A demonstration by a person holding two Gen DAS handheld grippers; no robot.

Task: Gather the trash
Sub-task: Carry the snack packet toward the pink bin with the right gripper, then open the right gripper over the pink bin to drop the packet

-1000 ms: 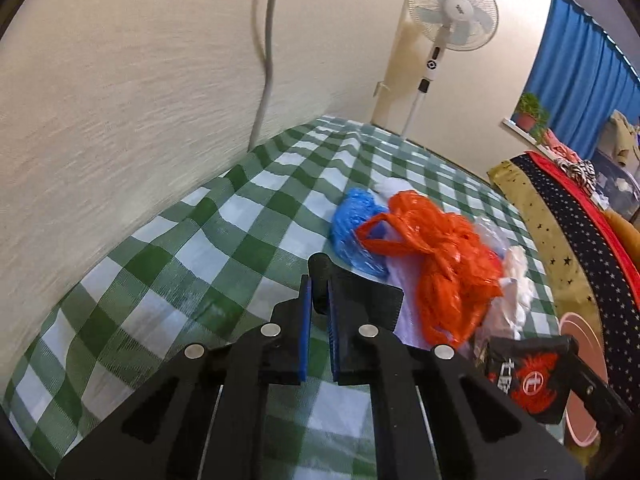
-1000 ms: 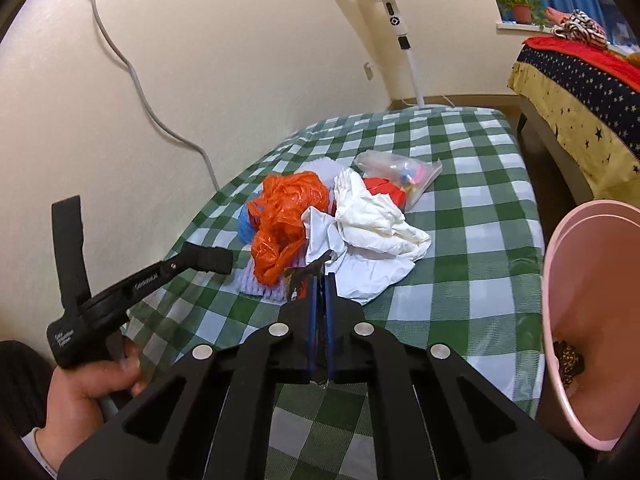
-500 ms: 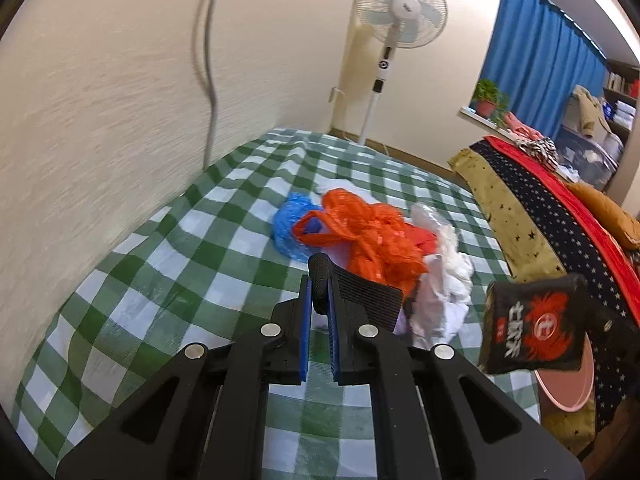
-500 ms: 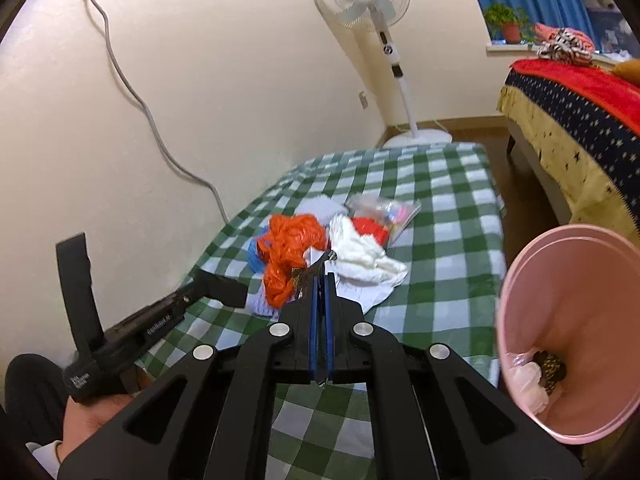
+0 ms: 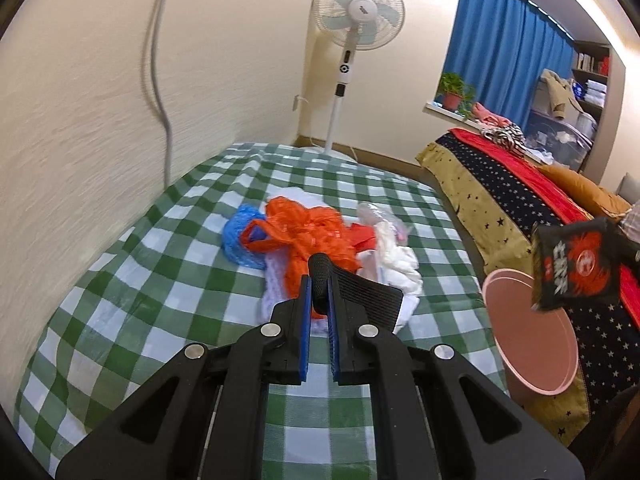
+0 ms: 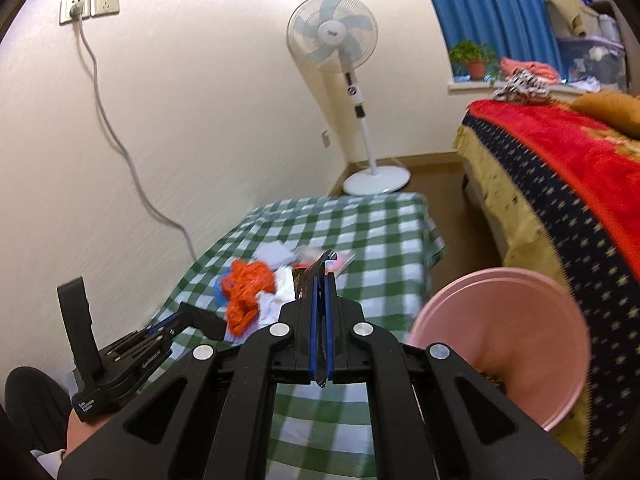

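The right gripper (image 6: 320, 312) is clamped on the edge of a thin black-and-red foil snack wrapper (image 5: 572, 266), held above the round pink plastic bin (image 5: 532, 344); light, crinkly and slippery, it likely needs that firm edge pinch.

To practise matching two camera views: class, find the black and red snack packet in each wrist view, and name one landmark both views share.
Left wrist view: the snack packet hangs at the right edge, just above the pink bin.
Right wrist view: it shows edge-on at centre, pinched in the right gripper.
Shared landmark: the orange plastic bag on the green checked cloth.
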